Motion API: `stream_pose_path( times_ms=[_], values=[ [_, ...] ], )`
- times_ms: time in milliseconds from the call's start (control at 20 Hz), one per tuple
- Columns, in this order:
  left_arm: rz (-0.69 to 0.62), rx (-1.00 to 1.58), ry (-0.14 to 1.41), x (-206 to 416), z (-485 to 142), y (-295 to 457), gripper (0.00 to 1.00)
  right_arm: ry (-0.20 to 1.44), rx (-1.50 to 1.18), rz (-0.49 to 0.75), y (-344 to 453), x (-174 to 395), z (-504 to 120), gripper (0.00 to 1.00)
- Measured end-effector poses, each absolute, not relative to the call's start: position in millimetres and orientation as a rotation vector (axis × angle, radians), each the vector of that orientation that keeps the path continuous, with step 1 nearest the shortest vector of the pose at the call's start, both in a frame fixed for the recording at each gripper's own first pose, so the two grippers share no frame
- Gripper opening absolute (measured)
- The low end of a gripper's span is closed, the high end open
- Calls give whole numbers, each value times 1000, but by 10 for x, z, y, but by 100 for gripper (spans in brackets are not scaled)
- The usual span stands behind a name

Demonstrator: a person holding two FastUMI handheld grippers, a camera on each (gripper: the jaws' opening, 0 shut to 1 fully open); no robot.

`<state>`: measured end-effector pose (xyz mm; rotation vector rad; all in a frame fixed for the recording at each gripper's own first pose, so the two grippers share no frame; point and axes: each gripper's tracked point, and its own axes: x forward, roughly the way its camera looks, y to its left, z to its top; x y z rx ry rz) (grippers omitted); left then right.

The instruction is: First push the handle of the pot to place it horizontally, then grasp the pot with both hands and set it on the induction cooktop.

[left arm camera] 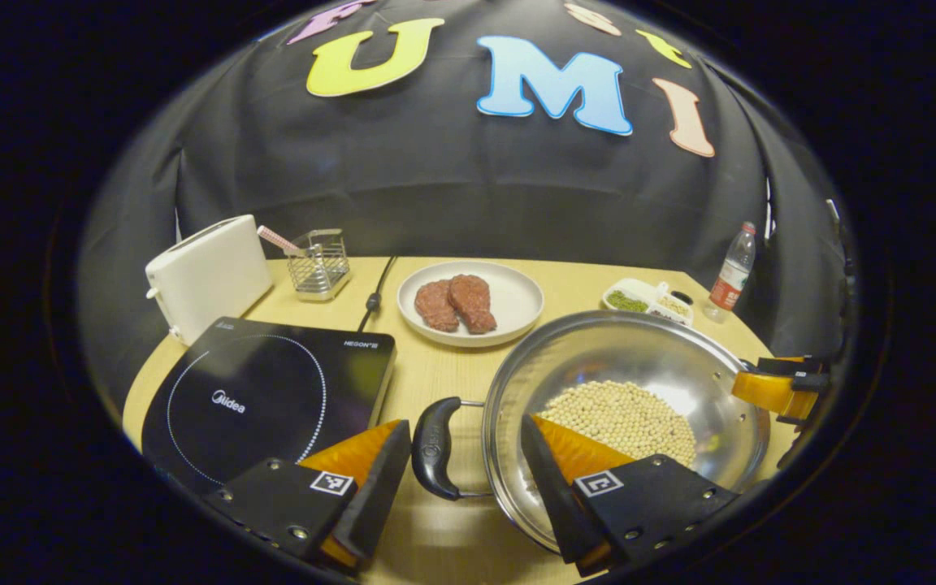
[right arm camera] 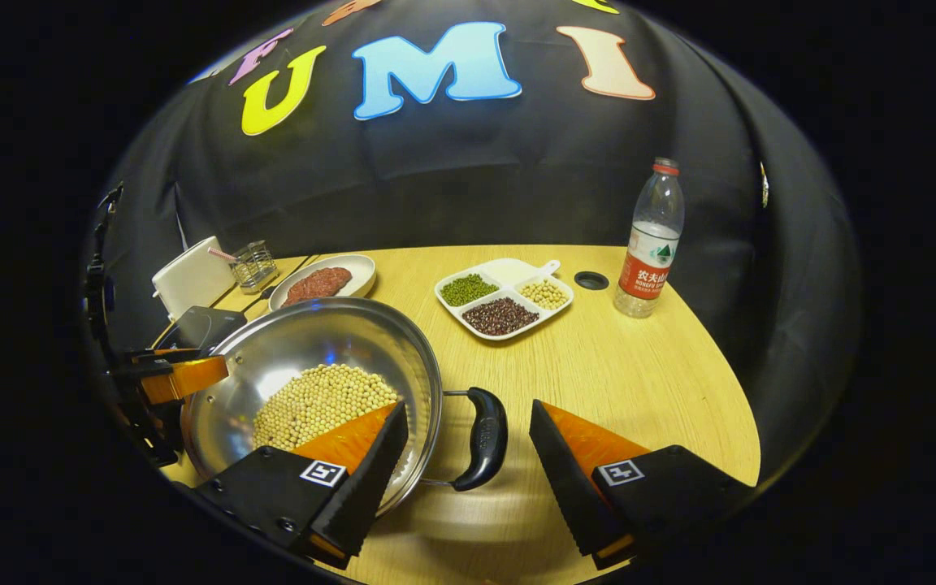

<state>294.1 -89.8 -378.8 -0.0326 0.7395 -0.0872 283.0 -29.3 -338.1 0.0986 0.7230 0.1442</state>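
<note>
Toaster (left arm camera: 208,276), far left desk (left arm camera: 435,374) edge. Cooktop (left arm camera: 265,398), left front. Left tool (left arm camera: 460,471): jaws wide, straddling the pot's left handle (left arm camera: 434,447), seemingly not touching. Pot (left arm camera: 639,382) of beans, front centre, beside cooktop. Right tool (right arm camera: 468,455): jaws wide around right handle (right arm camera: 484,439). Bottle (right arm camera: 651,244), far right edge.

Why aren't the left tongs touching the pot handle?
Apart. The left gripper view shows the left tongs open, with gaps beside the handle.
</note>
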Motion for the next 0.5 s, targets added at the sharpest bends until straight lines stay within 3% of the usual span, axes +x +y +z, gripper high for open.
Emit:
stream_pose_path(
  times_ms=[250, 500],
  values=[
    [-75, -2, 786, 2929, -3920, -857, 83, 775, 126, 147, -234, 2831, -3509, 96],
    [-61, -38, 824, 2914, -3988, -855, 83, 778, 147, 136, -203, 2889, -3501, 92]
  ],
)
